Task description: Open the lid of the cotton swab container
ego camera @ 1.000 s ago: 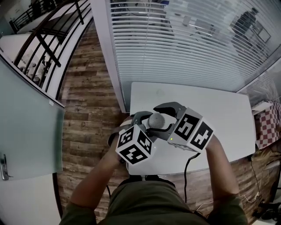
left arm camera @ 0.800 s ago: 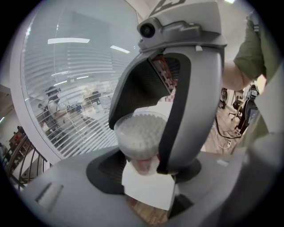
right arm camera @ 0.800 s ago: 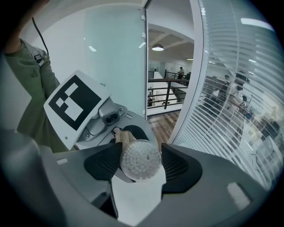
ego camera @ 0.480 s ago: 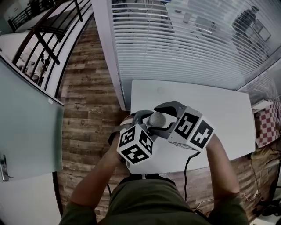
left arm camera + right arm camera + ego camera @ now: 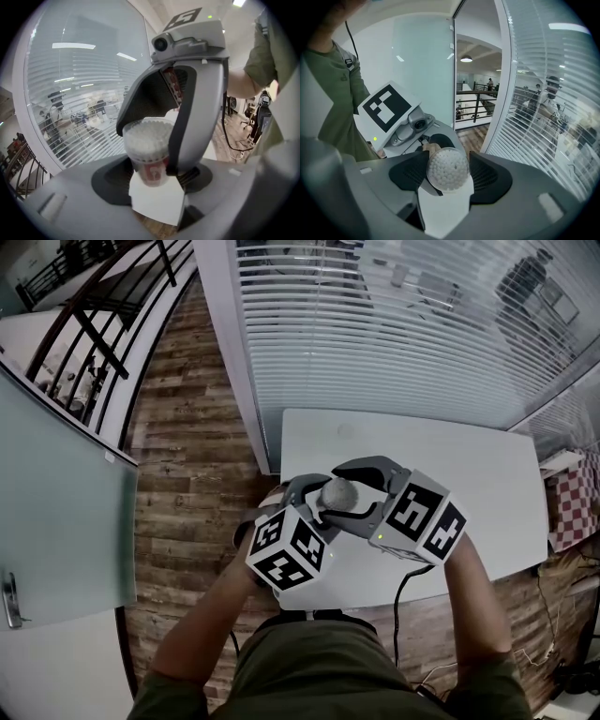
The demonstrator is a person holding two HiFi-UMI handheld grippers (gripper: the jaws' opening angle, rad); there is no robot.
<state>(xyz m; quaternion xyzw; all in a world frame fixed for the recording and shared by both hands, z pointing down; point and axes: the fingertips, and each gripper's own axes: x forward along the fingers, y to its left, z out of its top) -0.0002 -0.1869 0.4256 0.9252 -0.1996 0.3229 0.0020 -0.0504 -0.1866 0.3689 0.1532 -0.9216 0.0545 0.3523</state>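
You have two grippers in play, one cotton swab container between them, and one white table under it all. On your left, the left gripper (image 5: pixel 314 501) has its jaws wide and set on the lower body of the cotton swab container (image 5: pixel 336 493), a pad against each side. The container sits in the middle, over the near left part of the table (image 5: pixel 469 474), and is packed with white swab heads. On your right, the right gripper (image 5: pixel 356 491) comes in from the other side. Its jaws are closed on the container's top end, one pad touching each side of the round rim. Each gripper carries one marker cube, two in all: the left cube (image 5: pixel 286 549) nearest your body, the right cube (image 5: pixel 424 518) beside it. One black cable (image 5: pixel 401 601) runs down past the table's near edge.

The head view alone shows both cubes, the table and the wooden floor (image 5: pixel 187 484). Only the left gripper view shows the container side-on and upright, with a red label on its lower body and the right gripper's jaws reaching down over its top. Only the right gripper view looks at the swab heads end-on, a round packed disc between the pads
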